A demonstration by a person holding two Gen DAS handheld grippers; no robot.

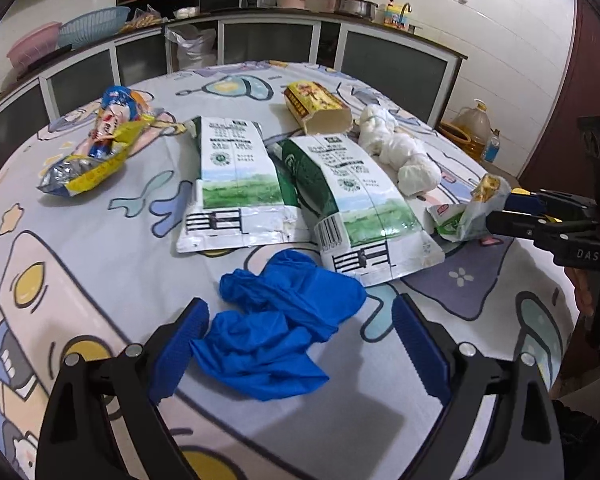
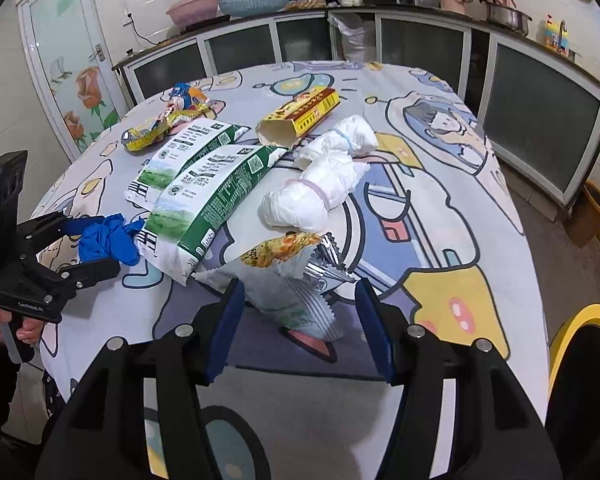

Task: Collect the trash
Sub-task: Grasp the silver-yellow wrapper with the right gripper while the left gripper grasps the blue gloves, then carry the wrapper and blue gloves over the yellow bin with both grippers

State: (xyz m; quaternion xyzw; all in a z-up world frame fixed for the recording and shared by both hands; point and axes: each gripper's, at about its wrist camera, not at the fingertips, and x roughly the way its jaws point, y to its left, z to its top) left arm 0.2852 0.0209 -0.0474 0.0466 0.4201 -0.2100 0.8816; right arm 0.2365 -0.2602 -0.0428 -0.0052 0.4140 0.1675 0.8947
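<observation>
From the left wrist view, the left tool is hanging low over the near edge of the desk with its jaws standing wide, and the crumpled blue gloves are lying between its blue pads without being pressed, so the tool seems to be lining up for a pinch rather than holding anything. Beyond the gloves, two flattened green and white bags are lying side by side and overlapping, with a yellow box on its side behind them, a rolled white diaper bundle just beside the box, and a heap of snack wrappers well apart at the far left. At the right edge of this view the right tool is reaching in toward a noodle packet, which is sitting puffed up on the cloth. From the right wrist view, the right tool is standing about half open with the torn noodle packet lying between its pads; neither pad looks pressed into it, so I judge it is not yet gripped. A yellow-rimmed bin is showing at the lower right, probably where the trash is meant to go. The person's hand is gripping the handle of the left tool, which is straddling the gloves.
</observation>
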